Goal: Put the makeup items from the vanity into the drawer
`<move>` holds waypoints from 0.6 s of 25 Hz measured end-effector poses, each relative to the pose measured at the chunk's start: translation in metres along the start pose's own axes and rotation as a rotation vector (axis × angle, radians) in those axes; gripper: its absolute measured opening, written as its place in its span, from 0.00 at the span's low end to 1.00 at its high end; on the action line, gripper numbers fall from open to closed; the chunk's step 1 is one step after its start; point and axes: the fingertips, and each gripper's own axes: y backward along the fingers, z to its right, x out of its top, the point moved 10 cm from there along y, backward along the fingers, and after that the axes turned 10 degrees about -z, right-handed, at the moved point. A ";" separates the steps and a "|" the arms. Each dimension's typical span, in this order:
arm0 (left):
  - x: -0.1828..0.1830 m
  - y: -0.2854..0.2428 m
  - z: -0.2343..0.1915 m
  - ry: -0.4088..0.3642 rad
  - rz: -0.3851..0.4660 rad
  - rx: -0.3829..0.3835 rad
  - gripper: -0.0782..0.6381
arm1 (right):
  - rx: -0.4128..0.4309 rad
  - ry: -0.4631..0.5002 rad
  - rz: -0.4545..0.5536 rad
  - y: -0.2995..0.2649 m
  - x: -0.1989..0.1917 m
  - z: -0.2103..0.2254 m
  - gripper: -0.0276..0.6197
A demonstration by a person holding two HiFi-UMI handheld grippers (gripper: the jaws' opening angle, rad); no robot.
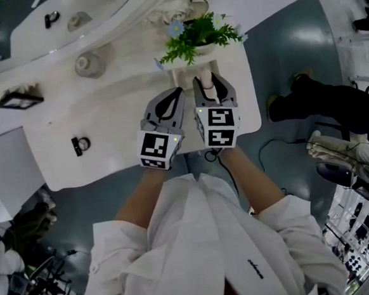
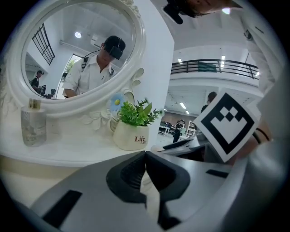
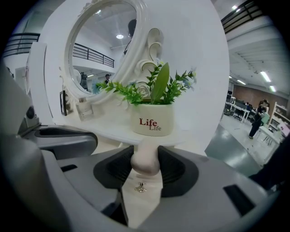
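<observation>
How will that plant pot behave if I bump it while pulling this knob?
The pot looks squat and wide-based, so it would probably slide rather than tip. Its glossy, ceramic-looking wall is likely slippery and chippable. It stands near the edge of the shelf above the knob, so a shove might drop it.

The white surface (image 1: pixel 115 114) carries a potted plant (image 1: pixel 196 38) at its far right, a glass bottle (image 1: pixel 89 64) far left, and a small black item (image 1: pixel 80 145) near its left edge.
</observation>
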 end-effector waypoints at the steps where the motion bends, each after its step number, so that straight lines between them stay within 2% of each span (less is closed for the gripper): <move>1: 0.001 -0.003 -0.001 0.001 -0.005 -0.001 0.15 | 0.000 -0.001 -0.004 -0.001 0.000 0.000 0.32; 10: 0.003 -0.020 -0.010 0.013 -0.021 -0.004 0.15 | -0.005 0.003 -0.026 -0.013 0.003 0.002 0.33; 15: 0.000 -0.019 -0.014 0.022 -0.023 0.000 0.15 | 0.017 -0.003 -0.044 -0.021 0.001 0.003 0.38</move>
